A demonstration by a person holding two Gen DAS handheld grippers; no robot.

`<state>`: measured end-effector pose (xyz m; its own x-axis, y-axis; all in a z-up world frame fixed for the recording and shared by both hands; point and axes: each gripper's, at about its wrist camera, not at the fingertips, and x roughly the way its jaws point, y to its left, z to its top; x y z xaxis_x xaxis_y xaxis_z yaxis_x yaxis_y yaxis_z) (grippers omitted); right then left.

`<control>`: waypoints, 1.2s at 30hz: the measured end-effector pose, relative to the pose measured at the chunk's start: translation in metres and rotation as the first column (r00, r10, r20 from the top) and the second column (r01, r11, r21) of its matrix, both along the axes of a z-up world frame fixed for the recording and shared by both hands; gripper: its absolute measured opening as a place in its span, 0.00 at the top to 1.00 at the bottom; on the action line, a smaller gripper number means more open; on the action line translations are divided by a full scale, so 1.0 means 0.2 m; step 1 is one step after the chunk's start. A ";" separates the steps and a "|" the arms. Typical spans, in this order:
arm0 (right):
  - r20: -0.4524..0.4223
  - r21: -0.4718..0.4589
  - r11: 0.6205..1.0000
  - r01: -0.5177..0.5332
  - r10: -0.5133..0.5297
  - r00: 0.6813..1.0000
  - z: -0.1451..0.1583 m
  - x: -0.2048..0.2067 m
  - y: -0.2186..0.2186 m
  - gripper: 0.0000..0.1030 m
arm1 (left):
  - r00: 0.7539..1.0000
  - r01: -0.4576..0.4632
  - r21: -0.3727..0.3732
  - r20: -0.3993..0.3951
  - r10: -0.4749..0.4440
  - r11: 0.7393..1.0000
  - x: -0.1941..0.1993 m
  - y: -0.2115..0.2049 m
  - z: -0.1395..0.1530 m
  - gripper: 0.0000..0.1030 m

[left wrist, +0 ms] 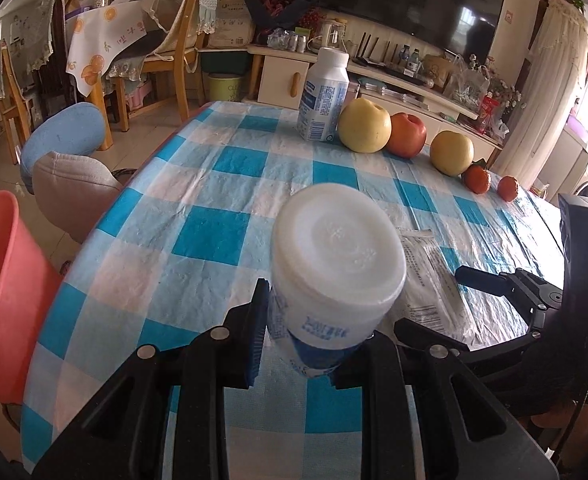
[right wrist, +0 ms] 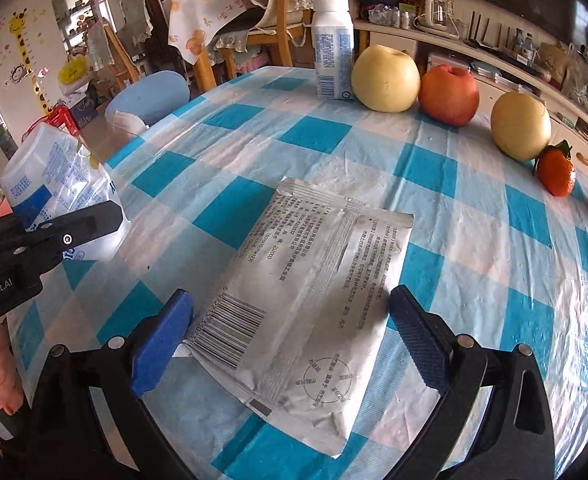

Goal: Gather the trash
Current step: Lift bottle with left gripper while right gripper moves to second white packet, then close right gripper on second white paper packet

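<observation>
My left gripper (left wrist: pixel 305 340) is shut on a white plastic bottle (left wrist: pixel 333 264) with blue print, its flat end facing the camera, held above the checked tablecloth (left wrist: pixel 214 184). The same bottle (right wrist: pixel 58 188) shows at the left of the right wrist view. My right gripper (right wrist: pixel 290 328) stands open, its blue pads on either side of a flat silver foil wrapper (right wrist: pixel 305 300) that lies on the cloth. That wrapper (left wrist: pixel 429 280) lies just right of the held bottle. A second white bottle (left wrist: pixel 323 96) stands upright at the table's far edge.
Two yellow pears (left wrist: pixel 363 126), a red apple (left wrist: pixel 407 136) and two small tangerines (left wrist: pixel 477 179) line the far right of the table. A pink bin (left wrist: pixel 2 300) stands at the table's left edge, next to two stools (left wrist: pixel 66 136). Chairs and a TV cabinet stand behind.
</observation>
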<state>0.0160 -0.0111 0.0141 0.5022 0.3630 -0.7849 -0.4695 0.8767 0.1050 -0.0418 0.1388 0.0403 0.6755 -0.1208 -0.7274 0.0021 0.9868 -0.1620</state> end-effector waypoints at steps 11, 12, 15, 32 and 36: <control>0.072 -0.101 0.995 -0.005 0.012 0.997 -0.02 -0.02 0.09 0.10 | 1.000 -0.005 -0.045 -0.018 0.005 0.999 0.01 0.05 -0.01 0.75; 0.078 -0.098 0.995 -0.008 0.016 0.997 -0.02 -0.03 0.09 0.16 | 1.000 -0.007 -0.048 -0.018 0.006 0.999 0.01 0.06 -0.01 0.75; 0.107 -0.107 0.994 -0.024 0.035 0.994 0.00 -0.05 0.11 0.35 | 1.000 -0.014 -0.042 -0.015 0.014 0.999 0.01 0.07 0.00 0.75; 0.125 -0.036 0.999 -0.021 0.026 0.992 0.03 -0.14 0.06 0.87 | 1.000 -0.029 -0.061 -0.006 0.029 0.998 -0.01 0.13 0.02 0.75; 0.115 -0.031 1.000 -0.005 0.009 0.993 0.04 -0.15 0.05 0.70 | 1.000 -0.031 -0.069 -0.007 0.030 0.997 -0.01 0.14 0.02 0.75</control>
